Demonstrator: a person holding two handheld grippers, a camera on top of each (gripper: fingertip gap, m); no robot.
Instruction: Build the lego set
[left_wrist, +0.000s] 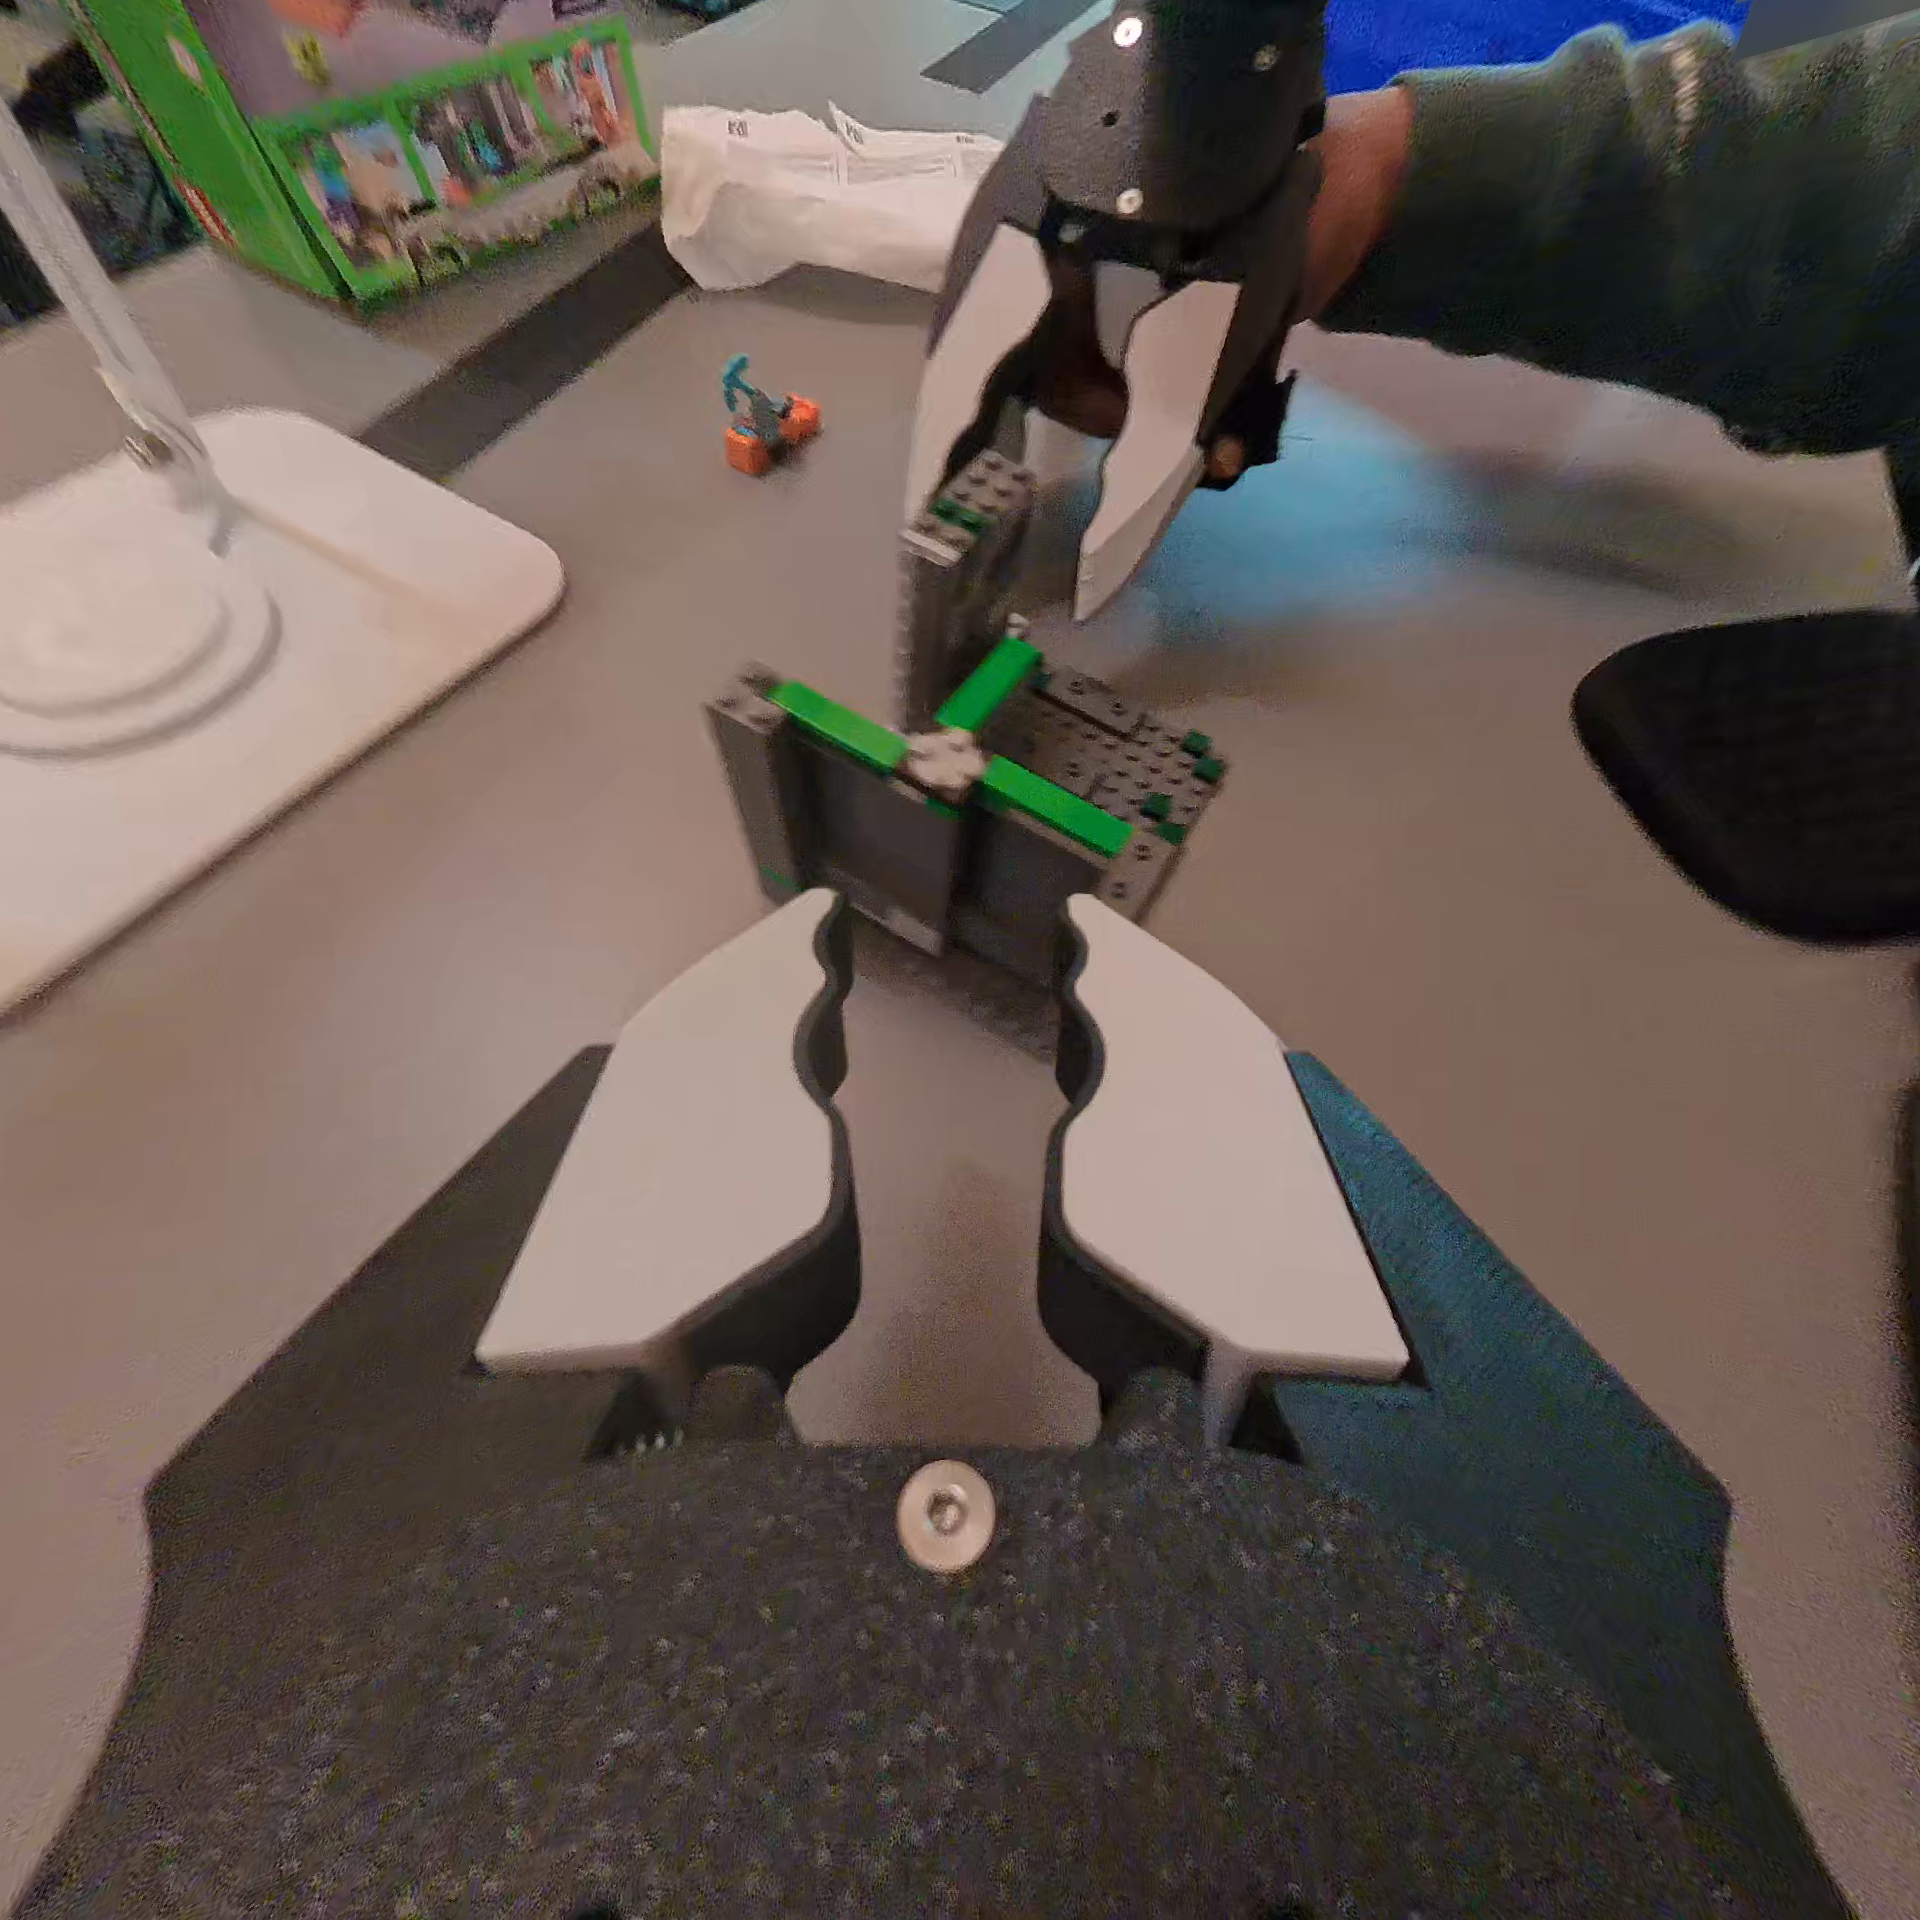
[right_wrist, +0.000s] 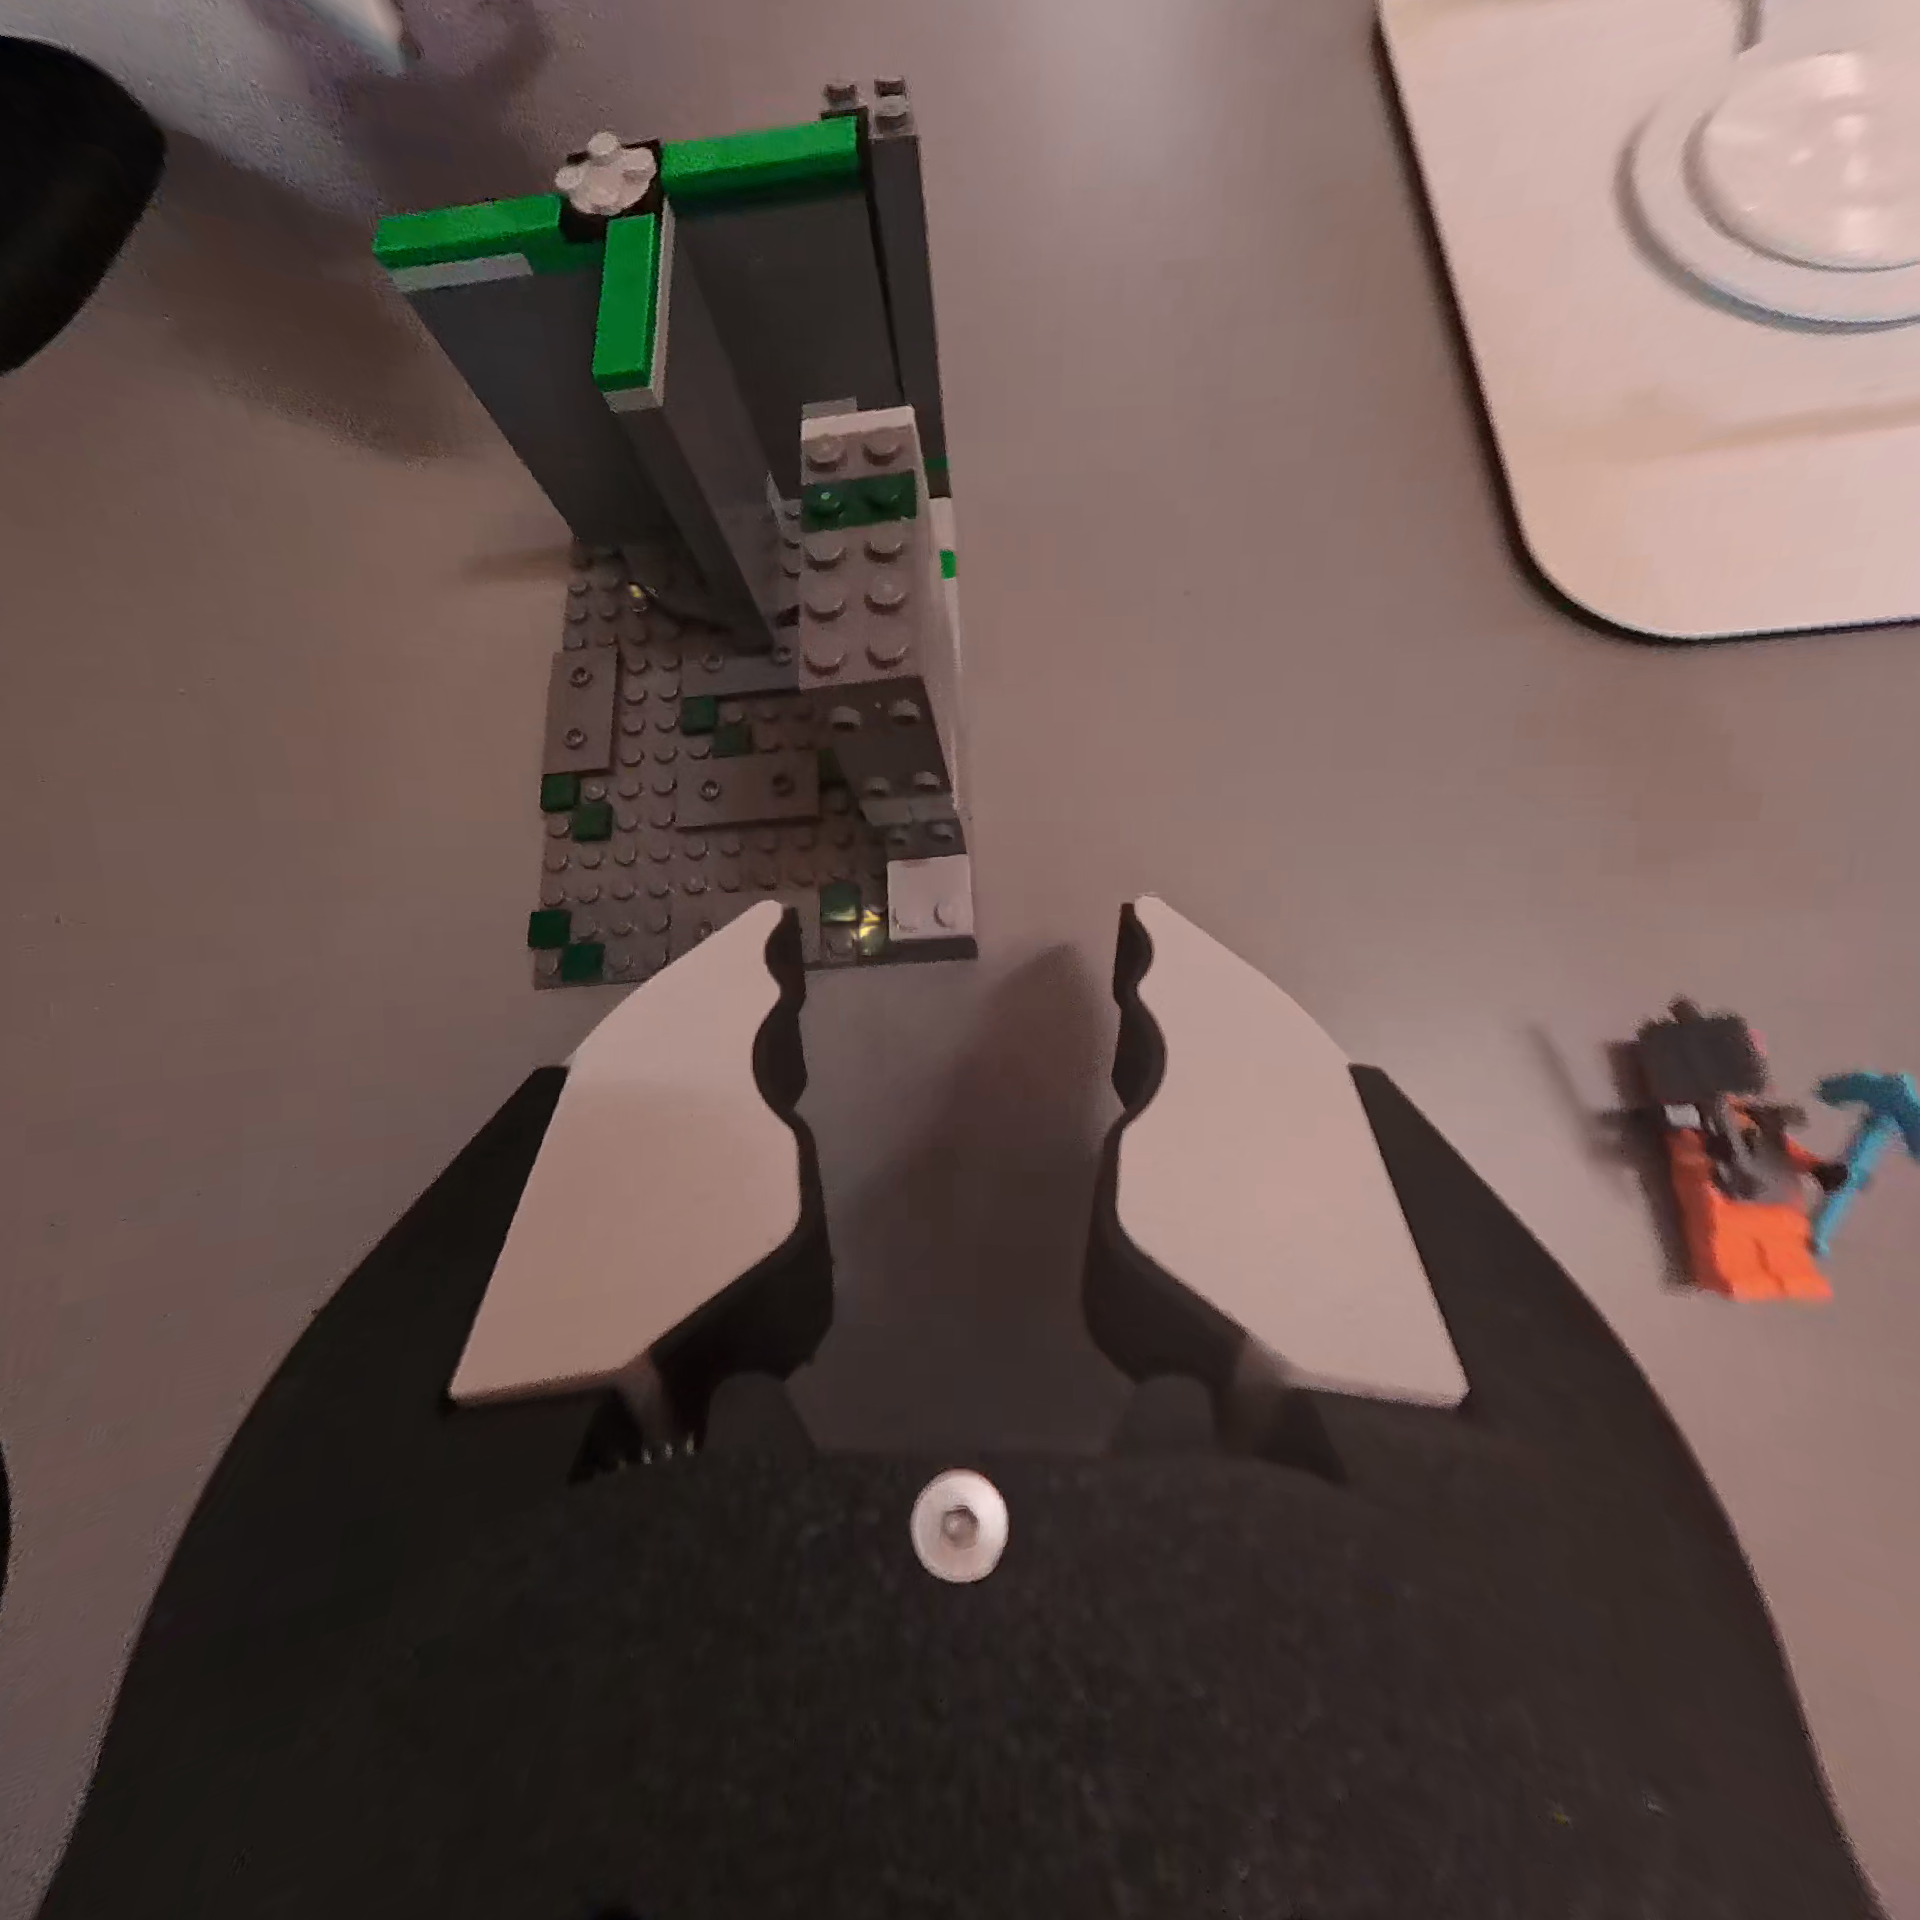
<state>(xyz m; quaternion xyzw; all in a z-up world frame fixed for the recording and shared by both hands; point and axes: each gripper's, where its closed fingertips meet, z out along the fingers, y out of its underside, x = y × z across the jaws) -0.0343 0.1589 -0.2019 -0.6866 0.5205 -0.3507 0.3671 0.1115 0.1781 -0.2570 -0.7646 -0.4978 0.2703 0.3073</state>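
Two grippers hang over a grey table (left_wrist: 1351, 935), both with fingers spread apart and nothing between them. The left gripper (left_wrist: 951, 914) sits low, its tips just beside the near wall of the build (left_wrist: 935, 800), possibly touching it; the frame is too blurred to tell. The right gripper (right_wrist: 956, 925) hovers above the front edge of the baseplate (right_wrist: 665, 831); in the left view it shows farther off (left_wrist: 997, 551), pointing down just beside the tall back wall, held by a hand (left_wrist: 1351, 197) in a dark sleeve.

The build stands mid-table: a grey studded baseplate with dark green tiles scattered on it, tall dark grey walls rising from its rear, topped by bright green strips (right_wrist: 758, 161) that meet at a light grey round piece (right_wrist: 608, 171). A stepped stack of light and dark grey bricks (right_wrist: 862, 561) runs along one side.

A small figure (right_wrist: 1745, 1174) with orange parts and a blue pickaxe lies well apart from the build. A white stand base (right_wrist: 1662, 364) rests nearby. In the left view, a green box (left_wrist: 416, 156) and white paper bags (left_wrist: 821, 197) sit at the far edge.
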